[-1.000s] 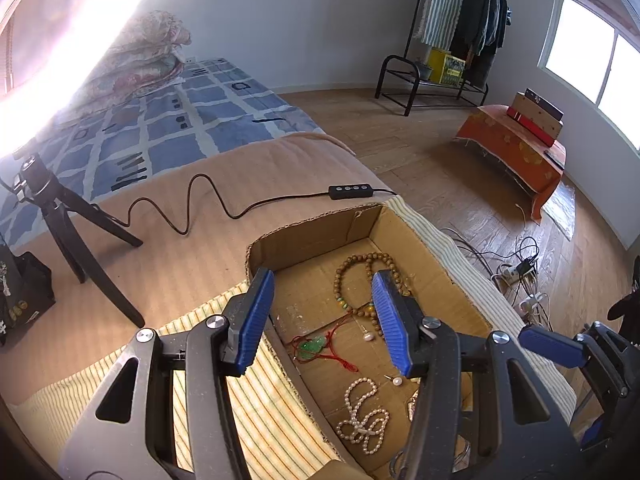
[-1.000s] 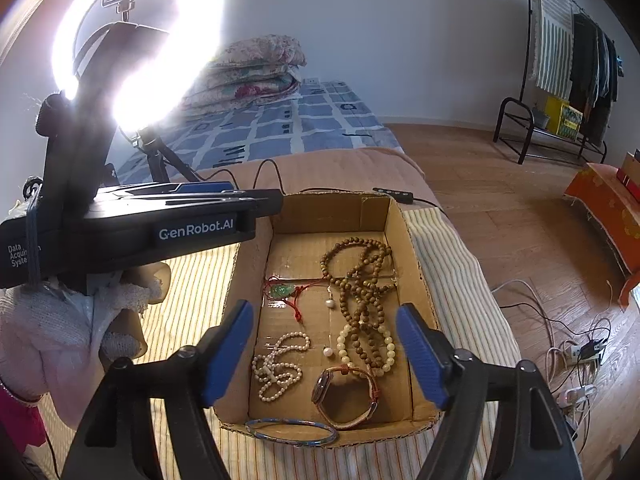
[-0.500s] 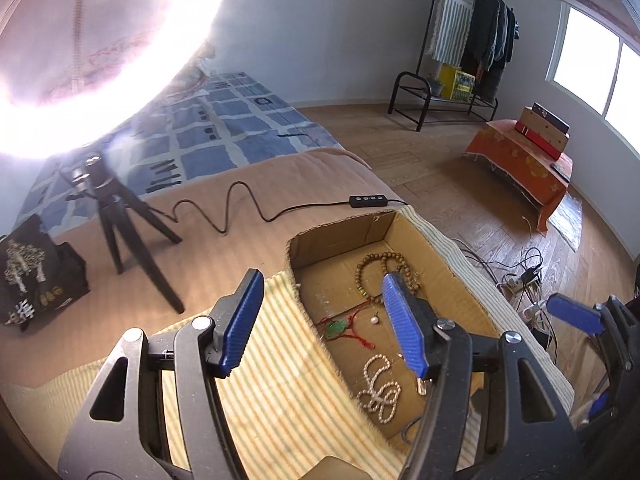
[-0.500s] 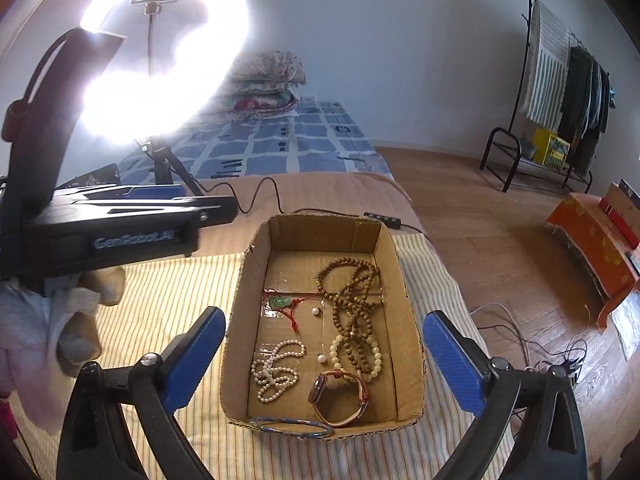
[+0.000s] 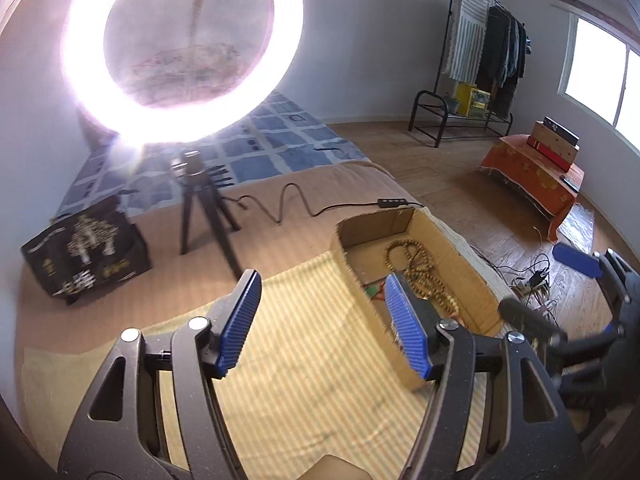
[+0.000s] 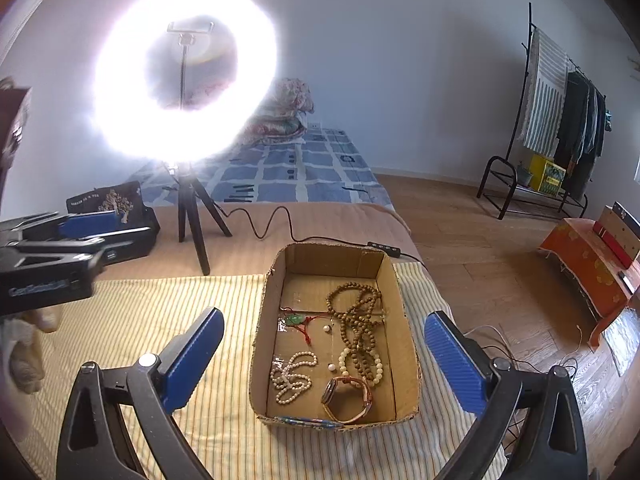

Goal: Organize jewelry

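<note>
Ring light [image 6: 186, 88] blazing on its tripod [image 6: 192, 216], white walls [image 6: 400, 60], wooden floor [image 6: 472, 232], clothes rack [image 6: 560, 120] far right, bright window [image 5: 596, 76], low orange-draped stand [image 5: 532, 176]

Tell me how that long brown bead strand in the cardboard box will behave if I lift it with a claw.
The brown bead strand lies in loose overlapping loops, so it will likely hang limp and swing. It crosses the cream bead bracelet, so it might drag that along. Its round beads may slip between flat pads.

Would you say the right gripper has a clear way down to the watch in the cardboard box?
Probably yes. The right gripper is wide open and empty above the open-topped cardboard box, and nothing covers the watch, though a blue bangle lies close beside it.
</note>
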A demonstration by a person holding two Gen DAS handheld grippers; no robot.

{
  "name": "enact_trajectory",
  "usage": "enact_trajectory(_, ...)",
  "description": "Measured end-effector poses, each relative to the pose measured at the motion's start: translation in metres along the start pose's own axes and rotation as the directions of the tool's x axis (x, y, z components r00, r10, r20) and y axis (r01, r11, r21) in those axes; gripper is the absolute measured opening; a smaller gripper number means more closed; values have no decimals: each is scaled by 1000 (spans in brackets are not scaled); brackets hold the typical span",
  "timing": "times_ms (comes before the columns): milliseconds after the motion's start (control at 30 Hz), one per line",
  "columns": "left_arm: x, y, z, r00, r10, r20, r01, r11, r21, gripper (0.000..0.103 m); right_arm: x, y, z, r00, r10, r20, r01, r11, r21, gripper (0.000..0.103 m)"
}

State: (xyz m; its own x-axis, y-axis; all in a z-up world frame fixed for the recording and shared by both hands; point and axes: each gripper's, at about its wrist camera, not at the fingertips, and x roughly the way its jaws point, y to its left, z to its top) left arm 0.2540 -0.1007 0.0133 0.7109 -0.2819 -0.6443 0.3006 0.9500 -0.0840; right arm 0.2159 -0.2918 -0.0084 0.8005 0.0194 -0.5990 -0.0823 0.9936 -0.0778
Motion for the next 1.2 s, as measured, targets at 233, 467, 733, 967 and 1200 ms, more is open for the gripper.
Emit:
enact_trajectory(233,-52,12,-27,998,44,41,-44,999,8,77,-24,3,-4,999,-3,32,3,1000,15,103)
enact_trajectory(467,-89,9,-49,996,48,76,-49,999,7,77,-38,8,-11,998,-29,49,29,1000,-11,103)
enact_trajectory(733,-102,5,-64,993,67,98,-72,996,49,84,-43,7,-18,996,-61,60,62,998,-2,103)
enact_trajectory(967,-108,10,-69,989,93,113,-97,995,30,103,-42,7,-23,996,-78,54,78,997,-6,103)
enact_trajectory(1200,-106,8,-73,985,148,92,-152,988,36,103,-35,8,-27,996,-78,40,78,997,-6,103)
